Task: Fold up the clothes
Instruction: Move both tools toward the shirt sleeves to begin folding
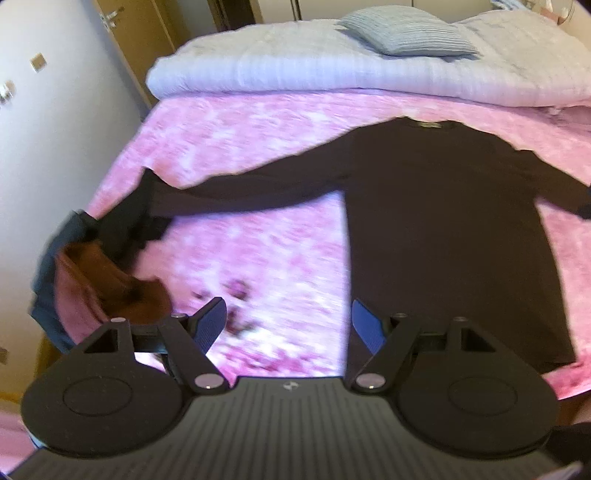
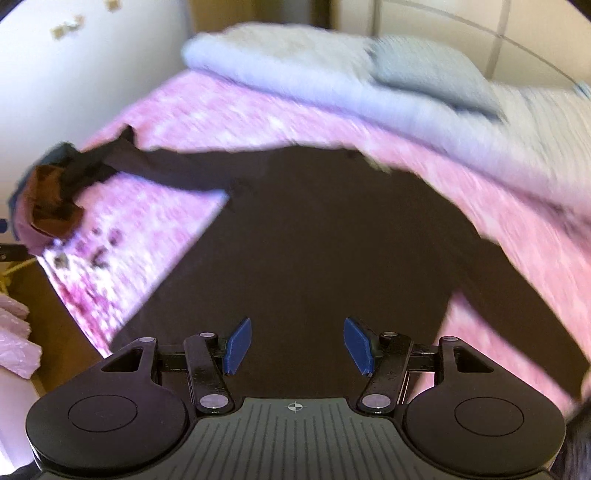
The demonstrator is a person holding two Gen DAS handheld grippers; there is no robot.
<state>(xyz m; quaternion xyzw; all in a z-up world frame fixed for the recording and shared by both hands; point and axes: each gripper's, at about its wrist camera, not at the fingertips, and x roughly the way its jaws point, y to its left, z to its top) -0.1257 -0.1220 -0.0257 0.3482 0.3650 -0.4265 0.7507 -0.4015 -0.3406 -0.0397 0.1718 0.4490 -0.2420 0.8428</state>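
Note:
A dark long-sleeved shirt (image 1: 450,221) lies flat on the pink bedspread (image 1: 258,251), collar toward the pillows, both sleeves spread out. Its left sleeve (image 1: 240,188) reaches to a heap of clothes at the bed's left edge. My left gripper (image 1: 288,325) hovers open over the bedspread just left of the shirt's hem, nothing between its blue pads. In the right wrist view the shirt (image 2: 314,240) fills the middle. My right gripper (image 2: 297,345) hangs open above the shirt's lower body, holding nothing.
A heap of brown, dark and blue clothes (image 1: 99,266) sits at the left edge of the bed (image 2: 51,199). A folded pale blue duvet (image 1: 295,70) and a pillow (image 1: 406,33) lie at the head. White wall and wooden doors (image 1: 136,40) stand left.

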